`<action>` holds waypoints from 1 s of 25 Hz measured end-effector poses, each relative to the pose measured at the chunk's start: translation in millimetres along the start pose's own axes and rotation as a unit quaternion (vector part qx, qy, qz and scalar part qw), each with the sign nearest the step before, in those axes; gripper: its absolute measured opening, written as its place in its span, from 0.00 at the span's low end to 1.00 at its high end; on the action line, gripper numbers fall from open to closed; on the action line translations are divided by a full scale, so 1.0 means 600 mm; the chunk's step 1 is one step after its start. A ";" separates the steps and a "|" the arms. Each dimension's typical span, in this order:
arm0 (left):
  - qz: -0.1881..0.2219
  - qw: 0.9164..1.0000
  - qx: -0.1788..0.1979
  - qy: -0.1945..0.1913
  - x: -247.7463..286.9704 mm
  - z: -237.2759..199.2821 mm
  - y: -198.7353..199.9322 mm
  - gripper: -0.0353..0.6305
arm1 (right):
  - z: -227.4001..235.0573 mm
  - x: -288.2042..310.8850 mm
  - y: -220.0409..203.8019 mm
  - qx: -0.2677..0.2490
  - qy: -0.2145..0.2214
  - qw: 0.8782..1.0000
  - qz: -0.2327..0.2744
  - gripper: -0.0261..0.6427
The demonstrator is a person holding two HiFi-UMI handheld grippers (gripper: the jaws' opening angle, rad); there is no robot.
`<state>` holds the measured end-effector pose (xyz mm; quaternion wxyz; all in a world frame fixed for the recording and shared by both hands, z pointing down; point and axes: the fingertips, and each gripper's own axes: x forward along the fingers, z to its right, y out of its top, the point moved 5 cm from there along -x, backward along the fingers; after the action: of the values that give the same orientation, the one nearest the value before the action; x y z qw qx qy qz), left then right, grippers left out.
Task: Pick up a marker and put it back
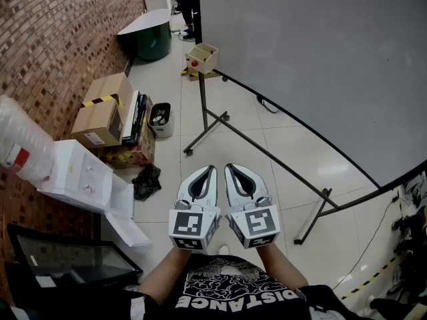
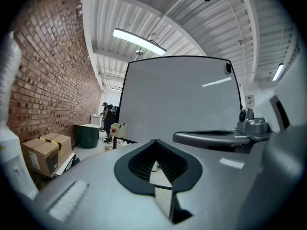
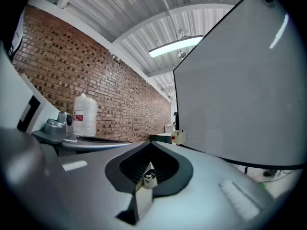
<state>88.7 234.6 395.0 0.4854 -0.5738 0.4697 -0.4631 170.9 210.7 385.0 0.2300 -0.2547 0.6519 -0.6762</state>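
No marker shows in any view. A large whiteboard (image 1: 313, 65) on a black stand fills the right of the head view; it also appears as the whiteboard (image 2: 177, 99) in the left gripper view and the whiteboard (image 3: 240, 90) in the right gripper view. A small cream box (image 1: 202, 57) with a red dot hangs at its far end. My left gripper (image 1: 208, 171) and right gripper (image 1: 230, 169) are held side by side close to my body, over the floor. Each is shut with nothing in it, as the left gripper (image 2: 156, 143) and right gripper (image 3: 149, 145) show in their own views.
Along the brick wall at left stand cardboard boxes (image 1: 103, 112), a white bin (image 1: 160, 120), a water dispenser (image 1: 77, 175) with its bottle (image 1: 23, 145), and a dark tub (image 1: 148, 35). A black bag (image 1: 145, 182) lies on the tiles. The stand's legs (image 1: 207, 122) cross the floor ahead.
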 end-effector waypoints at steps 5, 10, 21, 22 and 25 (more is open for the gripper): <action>0.001 1.000 0.004 0.004 0.008 0.007 0.002 0.06 | 0.010 0.000 0.000 0.000 0.007 1.000 0.000 0.04; 0.000 1.000 0.010 0.008 0.020 0.000 -0.004 0.06 | 0.018 0.015 -0.008 0.002 0.012 1.000 0.000 0.04; 0.009 1.000 0.005 0.002 0.098 -0.051 0.005 0.06 | 0.049 0.100 -0.008 -0.007 0.012 1.000 0.000 0.04; 0.010 1.000 0.005 0.000 0.108 -0.058 0.006 0.06 | 0.053 0.112 -0.009 -0.008 0.011 1.000 -0.001 0.04; 0.008 1.000 0.004 -0.004 0.141 -0.078 0.012 0.06 | 0.068 0.145 -0.006 -0.006 0.010 1.000 -0.001 0.04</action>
<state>53.1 144.9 399.0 0.4934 -0.5696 0.4709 -0.4588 130.6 123.6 393.5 0.2216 -0.2502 0.6583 -0.6745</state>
